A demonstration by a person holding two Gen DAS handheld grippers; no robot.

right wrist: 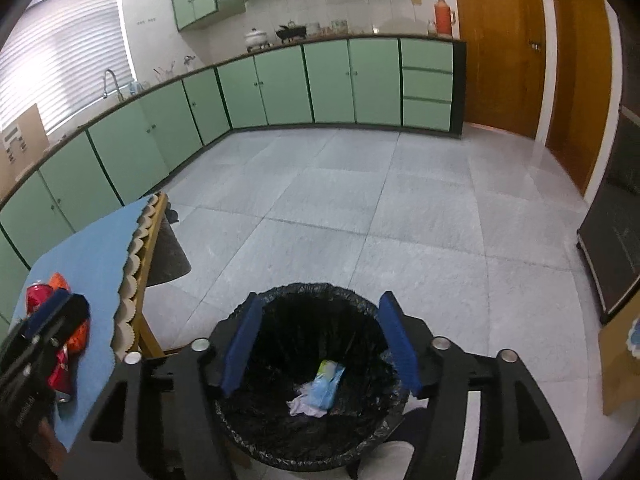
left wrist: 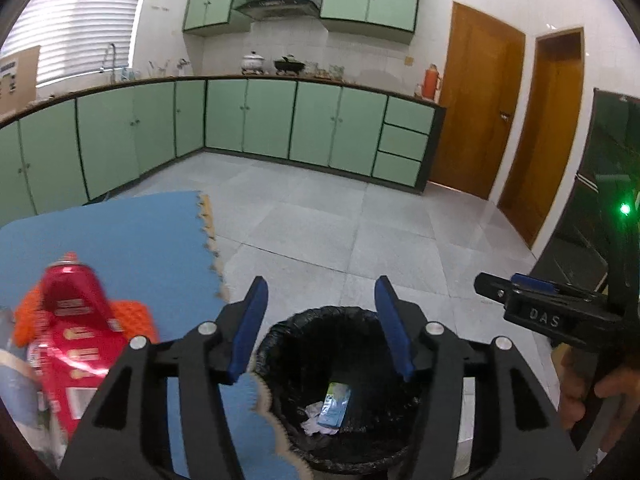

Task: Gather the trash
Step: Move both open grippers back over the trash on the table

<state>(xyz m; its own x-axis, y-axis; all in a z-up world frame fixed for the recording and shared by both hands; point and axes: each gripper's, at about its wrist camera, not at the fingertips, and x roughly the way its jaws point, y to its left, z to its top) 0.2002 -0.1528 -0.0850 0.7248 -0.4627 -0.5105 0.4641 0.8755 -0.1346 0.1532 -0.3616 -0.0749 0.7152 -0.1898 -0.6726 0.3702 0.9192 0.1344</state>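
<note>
A bin lined with a black bag [left wrist: 340, 384] stands on the floor beside the table; it also shows in the right wrist view [right wrist: 308, 380]. Inside lie a blue-green packet [left wrist: 336, 404] and crumpled white paper [right wrist: 306, 402]. My left gripper [left wrist: 322, 328] is open and empty above the bin's rim. My right gripper [right wrist: 320, 344] is open and empty above the bin; it shows at the right of the left wrist view [left wrist: 486, 280]. A red can [left wrist: 76, 328] and an orange wrapper [left wrist: 136, 316] lie on the blue table mat [left wrist: 140, 240].
Green kitchen cabinets [right wrist: 280, 84] run along the far walls. Wooden doors [left wrist: 476, 104] stand at the right. A dark appliance [right wrist: 616, 240] stands at the right. The grey tiled floor [right wrist: 380, 208] stretches beyond the bin.
</note>
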